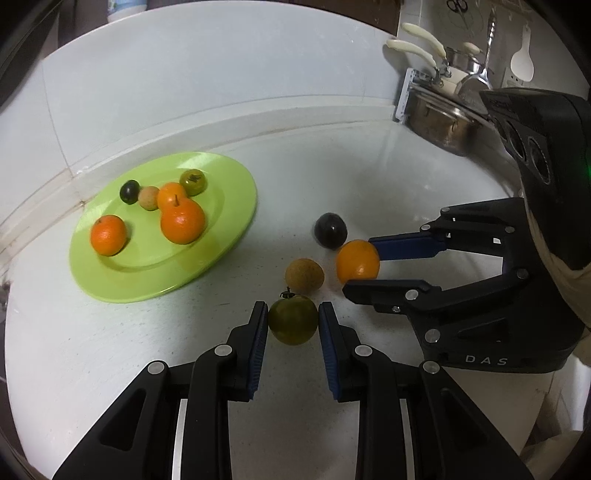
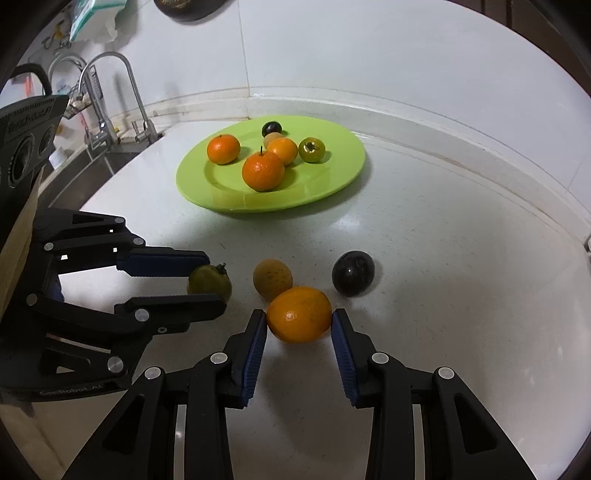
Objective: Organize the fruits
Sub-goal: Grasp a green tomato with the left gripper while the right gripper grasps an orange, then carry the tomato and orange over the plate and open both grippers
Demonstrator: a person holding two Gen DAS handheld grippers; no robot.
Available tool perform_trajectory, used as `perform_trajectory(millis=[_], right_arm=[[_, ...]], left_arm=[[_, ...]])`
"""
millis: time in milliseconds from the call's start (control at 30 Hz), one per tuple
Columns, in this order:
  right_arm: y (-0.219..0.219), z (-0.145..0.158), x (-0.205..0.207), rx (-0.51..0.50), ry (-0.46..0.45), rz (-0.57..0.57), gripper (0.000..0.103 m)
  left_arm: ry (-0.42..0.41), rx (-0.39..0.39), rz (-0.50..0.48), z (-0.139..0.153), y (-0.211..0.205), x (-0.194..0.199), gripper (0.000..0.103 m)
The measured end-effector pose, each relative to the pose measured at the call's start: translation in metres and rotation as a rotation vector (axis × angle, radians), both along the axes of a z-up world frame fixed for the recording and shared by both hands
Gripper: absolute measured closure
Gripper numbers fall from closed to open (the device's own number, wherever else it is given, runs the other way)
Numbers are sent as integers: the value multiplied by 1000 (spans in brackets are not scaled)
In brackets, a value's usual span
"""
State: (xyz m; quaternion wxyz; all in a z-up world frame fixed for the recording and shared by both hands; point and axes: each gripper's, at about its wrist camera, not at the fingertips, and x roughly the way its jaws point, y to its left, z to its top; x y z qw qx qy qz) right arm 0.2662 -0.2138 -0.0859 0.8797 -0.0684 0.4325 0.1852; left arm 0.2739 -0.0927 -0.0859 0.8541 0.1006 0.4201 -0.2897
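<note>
Beyond my work I see a white speckled stone bench (image 2: 424,229) running to a white tiled wall (image 1: 207,66). At one end sits a steel sink (image 2: 107,155) with a curved chrome tap (image 2: 122,85) over it. At the other end a steel pot (image 1: 439,122) stands by stacked pans with cream handles (image 1: 417,44). A white spatula (image 1: 522,59) and black-handled scissors (image 1: 458,7) hang on the wall above.

**Fruit layout on bench**

Plate (image 1: 221,177) sits far left on the bench (image 1: 406,177), six fruits on it. Four loose fruits lie near right of the plate: tomato (image 1: 293,319) nearest, round fruit (image 1: 304,275) just behind it, orange (image 1: 357,260) to its right, plum (image 1: 330,230) farthest. Sink (image 2: 92,162) lies left of the bench.
</note>
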Motion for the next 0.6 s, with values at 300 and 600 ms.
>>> perform_trajectory(millis=[300, 600], right_arm=[[4, 25, -16, 16, -70, -40, 66], [16, 48, -27, 44, -128, -63, 66]], left_arm=[[-41, -27, 23, 23, 13, -15, 75], [-98, -35, 67, 46, 35, -25, 75]])
